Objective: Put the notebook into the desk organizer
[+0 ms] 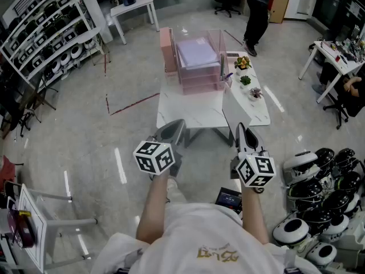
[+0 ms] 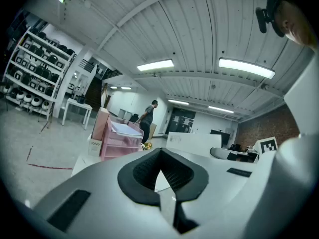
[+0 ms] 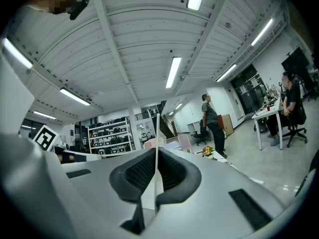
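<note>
Both pairs of tongs hang close to the person's body, well short of the white marble-patterned table (image 1: pixel 188 112). The left grey plastic gripper (image 1: pixel 175 128) has its ribbed black pads pressed together, with nothing between them. The right grey plastic gripper (image 1: pixel 242 132) is likewise closed; a thin pale line runs along its seam, and it seems to be the tongs' own edge, not a held thing.

The pale lavender notebook (image 1: pixel 197 52) lies flat in the top tray of the translucent pink plastic desk organizer (image 1: pixel 199 79), which stands at the far end of the table. From the tongs it sits straight ahead and well apart, a little nearer the left gripper's line than the right's. Its long axis looks to run away from the person, though the steep angle makes that uncertain.

By this lie the placing seems already done. Any further reach would go forward over the bare near end of the table. The cover looks smooth and matte, and the organizer's walls look thin, rigid and glossy.
</note>
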